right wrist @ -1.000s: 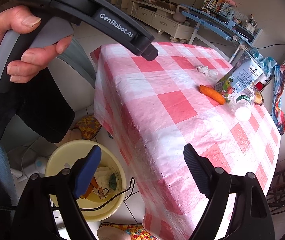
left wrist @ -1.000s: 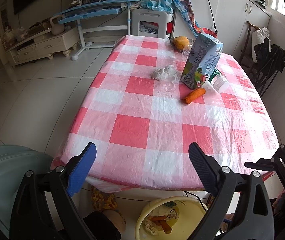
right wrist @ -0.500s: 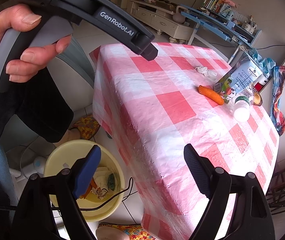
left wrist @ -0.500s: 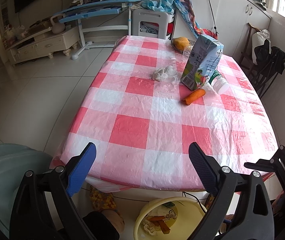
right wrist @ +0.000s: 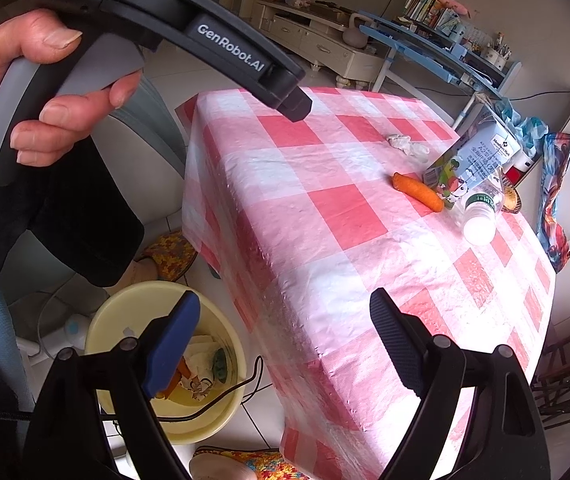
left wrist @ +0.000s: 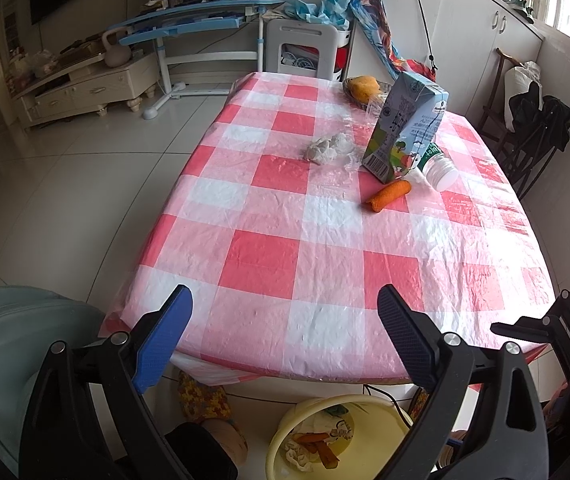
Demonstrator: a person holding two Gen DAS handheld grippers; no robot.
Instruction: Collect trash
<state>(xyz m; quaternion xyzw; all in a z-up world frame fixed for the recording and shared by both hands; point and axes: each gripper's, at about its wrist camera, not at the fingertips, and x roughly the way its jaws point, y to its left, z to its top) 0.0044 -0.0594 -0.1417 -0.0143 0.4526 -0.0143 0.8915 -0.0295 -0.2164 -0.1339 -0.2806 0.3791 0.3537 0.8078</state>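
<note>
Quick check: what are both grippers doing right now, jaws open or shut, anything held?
Left gripper: jaws open, nothing between them.
Right gripper: jaws open, nothing held.

Carton (left wrist: pixel 404 130) mid-table (left wrist: pixel 277 256), carrot (left wrist: pixel 389 195) before it, bottle (left wrist: pixel 439 166) perhaps touching its right, tissue (left wrist: pixel 327 147) left, bin (left wrist: pixel 349 440) below.

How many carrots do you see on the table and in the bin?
2. One carrot lies on the table beside the carton. One carrot piece lies in the yellow bin; more may be hidden under the trash there.
</note>
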